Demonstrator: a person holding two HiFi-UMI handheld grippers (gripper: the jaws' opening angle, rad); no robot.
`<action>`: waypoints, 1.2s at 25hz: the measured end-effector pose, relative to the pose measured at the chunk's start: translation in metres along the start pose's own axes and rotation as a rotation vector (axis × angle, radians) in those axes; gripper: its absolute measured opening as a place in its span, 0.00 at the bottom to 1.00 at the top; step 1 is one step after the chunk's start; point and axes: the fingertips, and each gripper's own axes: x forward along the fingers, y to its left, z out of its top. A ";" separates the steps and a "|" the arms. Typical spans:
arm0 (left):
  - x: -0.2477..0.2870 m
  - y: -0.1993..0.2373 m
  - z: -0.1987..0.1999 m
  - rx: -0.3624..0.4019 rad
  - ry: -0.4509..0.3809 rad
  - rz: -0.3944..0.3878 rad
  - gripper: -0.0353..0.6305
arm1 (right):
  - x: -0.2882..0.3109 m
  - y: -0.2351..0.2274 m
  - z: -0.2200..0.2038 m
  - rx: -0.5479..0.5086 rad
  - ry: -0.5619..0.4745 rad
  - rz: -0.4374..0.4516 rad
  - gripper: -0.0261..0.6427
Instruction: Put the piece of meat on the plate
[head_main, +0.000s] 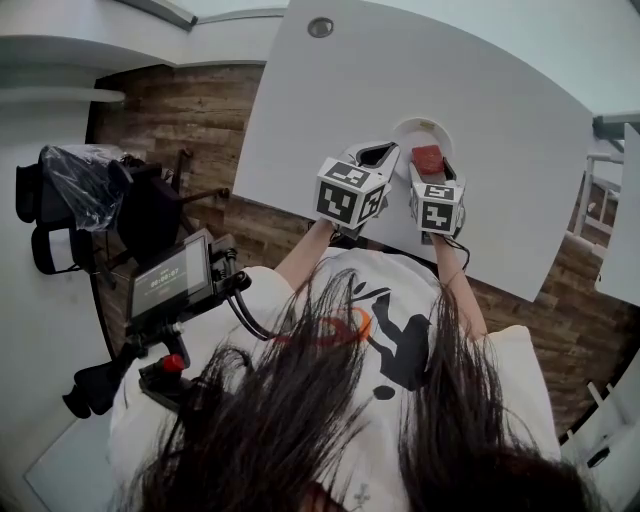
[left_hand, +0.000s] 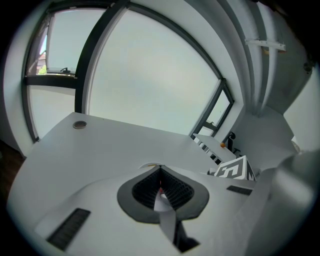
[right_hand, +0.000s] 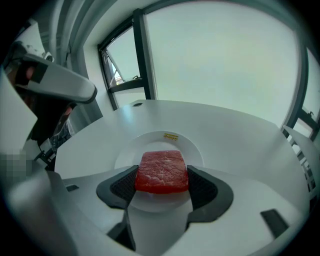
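scene: person at a white table (head_main: 480, 90), one two-jaw gripper per hand
right gripper (right_hand: 161, 184): jaws partly closed, pads pressed on both sides of the piece of meat (right_hand: 161, 171), firm hold
left gripper (left_hand: 161, 186): jaws closed tip to tip, nothing held; tiny reddish speck at the seam, too small to tell
left gripper place: at 9 o'clock of the right gripper in head view, just beside it, pointing out over bare table
meat: red slab, flat, level between the pads, over the 6 o'clock half of the plate (right_hand: 131, 152)
meat vs plate: shadow under it in right gripper view, so it looks just above the surface; contact cannot be confirmed
plate: white, round, near the table's front edge, yellow sticker (right_hand: 170, 136) at its 12 o'clock rim
other: round grommet (left_hand: 79, 124) far at 10 o'clock on the table
step: placing phase, meat carried over the plate, release not yet done
progress: judged late, only set-down and let-go left
next move needs: lower a little until the slab rests flat, nudge toward plate centre if wanted, spread the jaws, back out toward 6 o'clock without dragging it
risk: slab may stick to a pad or slide off the near rim
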 end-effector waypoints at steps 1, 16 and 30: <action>0.000 0.000 0.000 -0.001 0.000 0.001 0.06 | 0.000 0.001 -0.001 -0.030 0.005 -0.004 0.48; 0.002 0.001 -0.006 -0.021 0.013 0.000 0.06 | 0.006 0.004 -0.001 -0.117 0.052 0.004 0.48; 0.001 0.010 -0.008 -0.052 0.008 0.025 0.06 | -0.001 0.007 0.012 0.043 0.037 0.081 0.48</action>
